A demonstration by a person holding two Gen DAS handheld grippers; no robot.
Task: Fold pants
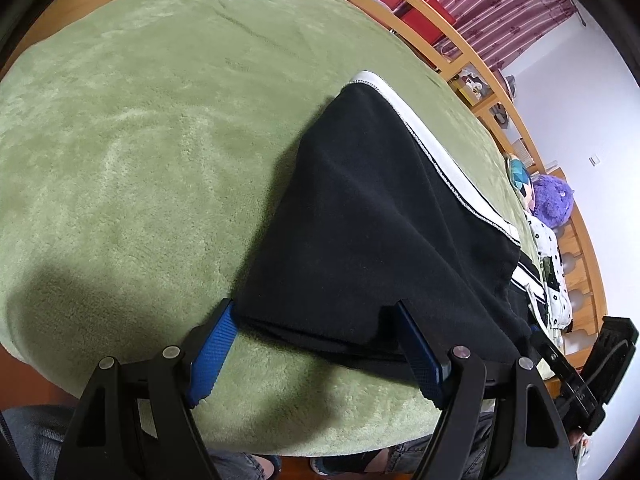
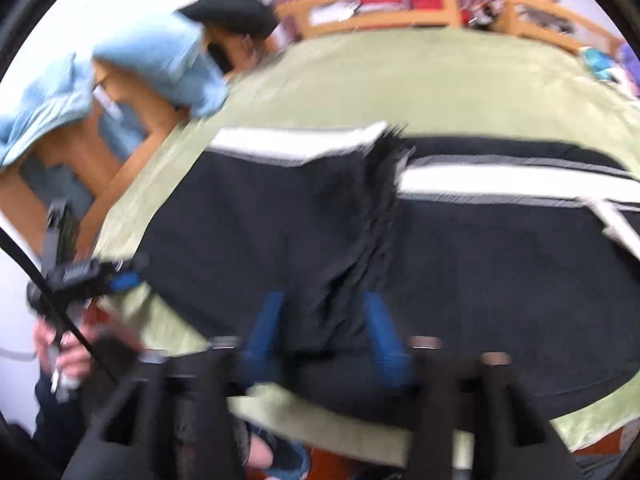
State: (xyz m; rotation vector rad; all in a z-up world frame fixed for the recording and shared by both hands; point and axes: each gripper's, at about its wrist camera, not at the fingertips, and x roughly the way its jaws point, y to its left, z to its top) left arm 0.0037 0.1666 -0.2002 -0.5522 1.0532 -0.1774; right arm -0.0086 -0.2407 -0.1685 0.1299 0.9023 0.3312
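Black pants [image 1: 360, 216] with a white side stripe [image 1: 436, 152] lie on the green blanket [image 1: 140, 128]. In the left wrist view my left gripper [image 1: 316, 316] is open, its blue fingers [image 1: 212, 356] either side of the near hem of a leg folded over. The right wrist view is blurred: the pants [image 2: 500, 280] spread wide, with the white stripe [image 2: 500, 184] along the far side. My right gripper [image 2: 324, 312] is open, its blue fingers [image 2: 264, 328] straddling a bunched fold of black cloth. The right gripper body [image 1: 592, 368] shows at the left view's right edge.
A wooden rail [image 1: 472, 48] runs along the blanket's far side, with plush toys [image 1: 552, 196] by it. A light blue cloth [image 2: 160, 64] hangs over wooden furniture at the left. The other gripper and hand [image 2: 72, 280] show at the left. The blanket's near edge [image 1: 280, 420] drops to the floor.
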